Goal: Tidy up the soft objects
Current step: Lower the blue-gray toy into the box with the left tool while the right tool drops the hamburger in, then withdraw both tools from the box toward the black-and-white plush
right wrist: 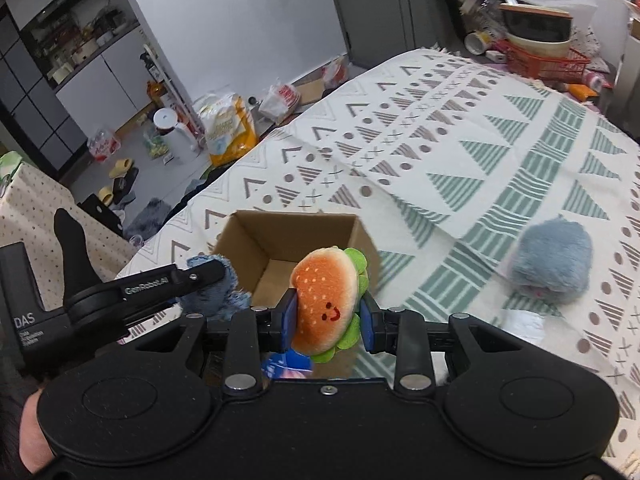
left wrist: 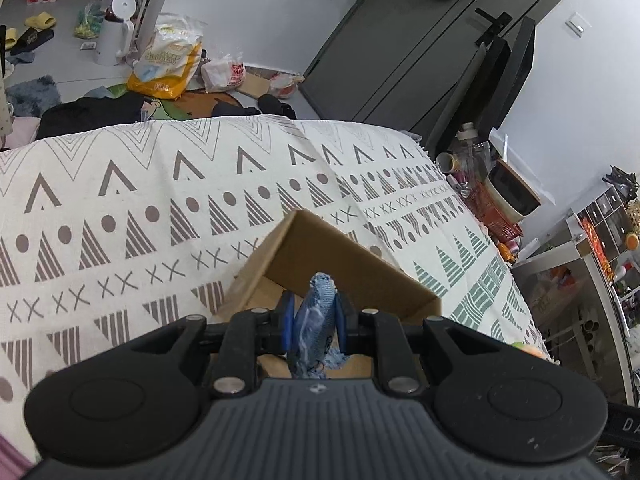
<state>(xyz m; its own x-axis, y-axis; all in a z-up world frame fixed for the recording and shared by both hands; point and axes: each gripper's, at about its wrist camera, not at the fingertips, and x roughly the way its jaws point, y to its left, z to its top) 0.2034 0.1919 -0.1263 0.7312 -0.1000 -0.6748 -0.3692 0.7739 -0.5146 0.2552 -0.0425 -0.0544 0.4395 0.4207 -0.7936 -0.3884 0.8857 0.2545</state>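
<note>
In the right wrist view, at the far left, the left gripper (right wrist: 208, 276) comes in from the side with its fingers clamped on a frayed blue denim piece (right wrist: 216, 292), held at the left rim of the open cardboard box (right wrist: 256, 240); the box sits on the patterned bedspread (right wrist: 460, 152), and the part of its floor that shows is bare brown card; just right of that, the right gripper (right wrist: 328, 316) has its blue fingers (right wrist: 290, 316) squeezed onto a plush hamburger (right wrist: 326, 304), orange bun with a smiling face and green lettuce frill, held above the near edge of the box; a small blue and pink item (right wrist: 286, 364) peeks out below the hamburger, too hidden to identify; further right a fluffy grey-blue plush (right wrist: 548, 264) lies on the bedspread, well apart from the box; in the left wrist view the denim piece (left wrist: 316, 316) stands pinched upright between the fingers, with the box (left wrist: 340, 264) directly beyond and beneath it.
</note>
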